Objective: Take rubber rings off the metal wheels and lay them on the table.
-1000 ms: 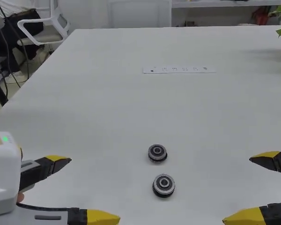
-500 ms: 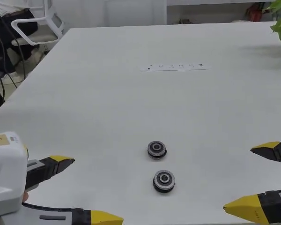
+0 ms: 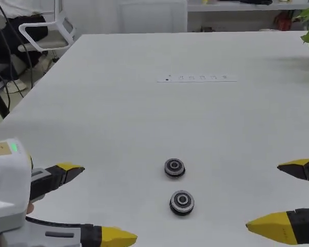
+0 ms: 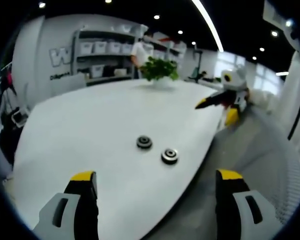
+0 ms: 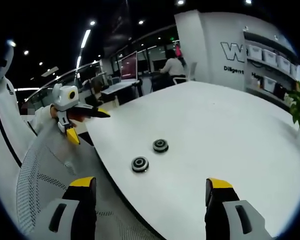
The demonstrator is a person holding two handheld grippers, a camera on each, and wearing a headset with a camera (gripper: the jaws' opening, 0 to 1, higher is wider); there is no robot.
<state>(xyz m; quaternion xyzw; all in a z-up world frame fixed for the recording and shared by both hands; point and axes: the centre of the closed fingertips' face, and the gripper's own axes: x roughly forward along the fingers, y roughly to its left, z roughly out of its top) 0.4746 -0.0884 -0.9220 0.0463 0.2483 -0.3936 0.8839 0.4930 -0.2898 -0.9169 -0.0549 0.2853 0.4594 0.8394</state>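
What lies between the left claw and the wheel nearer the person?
Nothing: the head view shows only bare table between the open left claw and the nearer wheel.

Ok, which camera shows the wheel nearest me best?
The head view: the nearer wheel is sharp and seen from above, with its dark rim and metal hub distinct. The left gripper view shows that wheel smaller and softer, from low down. The right gripper view shows the wheel much the same way.

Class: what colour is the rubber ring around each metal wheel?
Black, on the far wheel and the near wheel; clearest in the head view.
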